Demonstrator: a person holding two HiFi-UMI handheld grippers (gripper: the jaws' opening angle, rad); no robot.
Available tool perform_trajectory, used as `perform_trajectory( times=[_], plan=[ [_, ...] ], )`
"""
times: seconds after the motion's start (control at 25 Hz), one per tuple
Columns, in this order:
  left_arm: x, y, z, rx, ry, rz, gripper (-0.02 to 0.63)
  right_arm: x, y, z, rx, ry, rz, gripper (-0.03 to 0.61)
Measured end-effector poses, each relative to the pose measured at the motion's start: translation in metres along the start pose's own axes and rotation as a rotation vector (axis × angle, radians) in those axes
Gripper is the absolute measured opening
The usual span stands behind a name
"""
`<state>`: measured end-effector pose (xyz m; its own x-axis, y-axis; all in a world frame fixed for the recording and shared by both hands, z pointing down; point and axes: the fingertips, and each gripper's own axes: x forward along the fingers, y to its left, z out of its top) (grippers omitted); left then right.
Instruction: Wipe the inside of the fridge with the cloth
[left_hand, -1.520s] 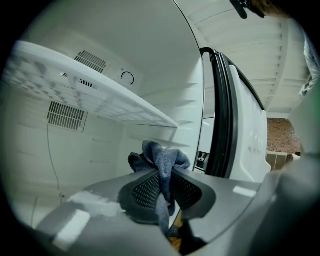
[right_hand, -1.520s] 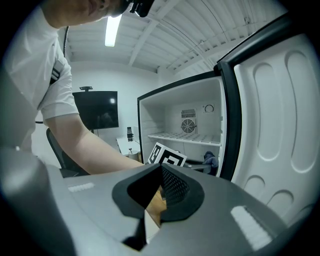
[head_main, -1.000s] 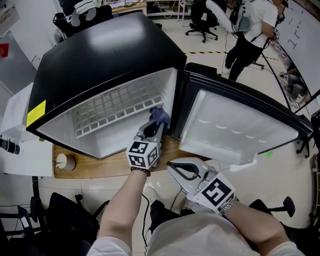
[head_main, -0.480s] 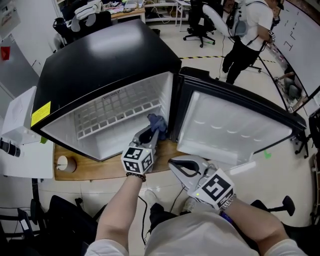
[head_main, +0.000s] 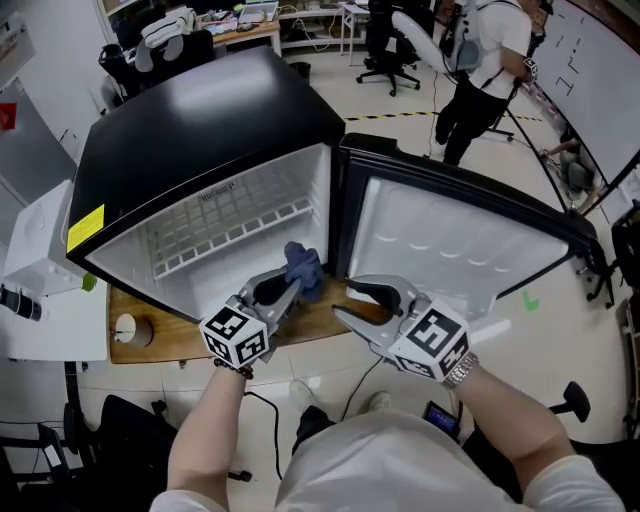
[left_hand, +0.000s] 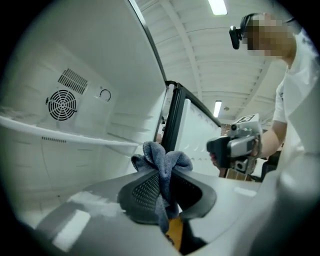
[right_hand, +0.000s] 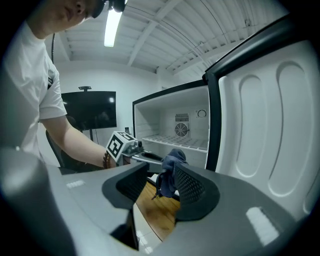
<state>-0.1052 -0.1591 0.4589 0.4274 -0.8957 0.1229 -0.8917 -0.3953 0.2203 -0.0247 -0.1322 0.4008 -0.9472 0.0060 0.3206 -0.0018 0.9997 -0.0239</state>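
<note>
The black fridge (head_main: 200, 110) stands with its white-lined door (head_main: 450, 250) swung open to the right. My left gripper (head_main: 285, 290) is at the lower front of the opening, shut on a bunched blue-grey cloth (head_main: 303, 265). In the left gripper view the cloth (left_hand: 162, 160) bulges up from between the closed jaws of this gripper (left_hand: 164, 181). My right gripper (head_main: 343, 300) is just right of it, by the door hinge. Its jaws have just been opening and grip nothing. In the right gripper view the cloth (right_hand: 170, 167) hangs just past the open right gripper (right_hand: 160, 186).
A white wire shelf (head_main: 230, 225) crosses the fridge interior, with a fan grille (left_hand: 62, 104) on the back wall. The fridge sits on a wooden board (head_main: 190, 335). A white unit (head_main: 40, 260) stands to the left. A person (head_main: 490, 60) and office chairs are behind.
The left gripper has drawn back from the fridge's right inner wall toward me, still holding the cloth. The right gripper has moved up beside it and opened its jaws.
</note>
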Motion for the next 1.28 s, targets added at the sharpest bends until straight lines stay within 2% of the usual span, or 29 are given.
perform_trajectory(
  times=[0.12, 0.28, 0.48, 0.64, 0.8, 0.96, 1.28],
  plan=[
    [-0.013, -0.023, 0.014, -0.019, 0.003, -0.121, 0.057, 0.001, -0.003, 0.003, -0.004, 0.011, 0.041, 0.249],
    [-0.027, -0.053, 0.032, -0.016, 0.015, -0.261, 0.057, 0.004, 0.005, 0.009, -0.012, 0.024, 0.143, 0.338],
    [-0.032, -0.093, 0.047, 0.015, 0.058, -0.423, 0.057, 0.002, 0.023, 0.014, -0.046, 0.059, 0.279, 0.356],
    [-0.028, -0.111, 0.050, 0.027, 0.081, -0.475, 0.057, -0.007, 0.035, 0.014, -0.076, 0.070, 0.358, 0.354],
    [-0.024, -0.117, 0.051, 0.012, 0.083, -0.488, 0.058, -0.014, 0.037, 0.011, -0.096, 0.074, 0.374, 0.319],
    [-0.019, -0.121, 0.052, 0.012, 0.082, -0.490, 0.060, -0.017, 0.031, 0.010, -0.110, 0.059, 0.339, 0.217],
    [-0.022, -0.115, 0.049, 0.018, 0.104, -0.491, 0.087, -0.011, 0.027, 0.008, -0.146, 0.045, 0.249, 0.123]
  ],
)
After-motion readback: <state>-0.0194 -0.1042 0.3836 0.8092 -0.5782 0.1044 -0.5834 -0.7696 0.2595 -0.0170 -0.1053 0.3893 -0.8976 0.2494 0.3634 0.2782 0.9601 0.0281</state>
